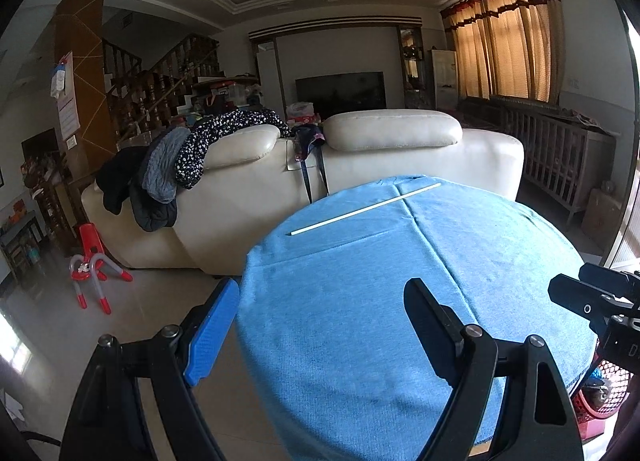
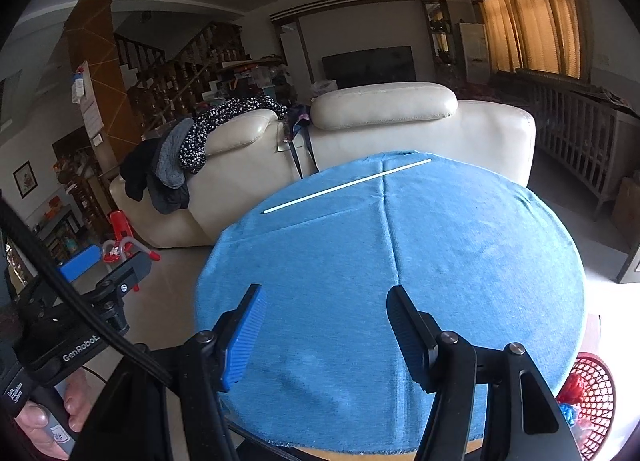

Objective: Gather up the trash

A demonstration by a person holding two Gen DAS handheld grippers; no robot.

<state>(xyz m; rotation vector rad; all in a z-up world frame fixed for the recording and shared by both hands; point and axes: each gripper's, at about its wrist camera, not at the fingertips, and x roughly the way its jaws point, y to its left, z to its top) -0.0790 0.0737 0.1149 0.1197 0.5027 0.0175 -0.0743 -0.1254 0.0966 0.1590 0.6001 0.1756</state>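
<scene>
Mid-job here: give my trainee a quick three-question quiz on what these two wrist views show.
1. True or false: the white stick lies on the blue cloth, at its far side.
2. Which is each gripper's state? A) both open B) both shut C) one holding the stick
3. Fill in: the red mesh basket sits beside the table's near ____ edge.

Key:
1. True
2. A: left gripper and right gripper are open and empty
3. right

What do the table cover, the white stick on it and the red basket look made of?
Table cover: blue woven cloth, matte, slightly fuzzy, with creases and a frayed hem. White stick: thin, straight and smooth, probably plastic or paper; too small to tell. Red basket: moulded plastic lattice, slightly glossy.
</scene>
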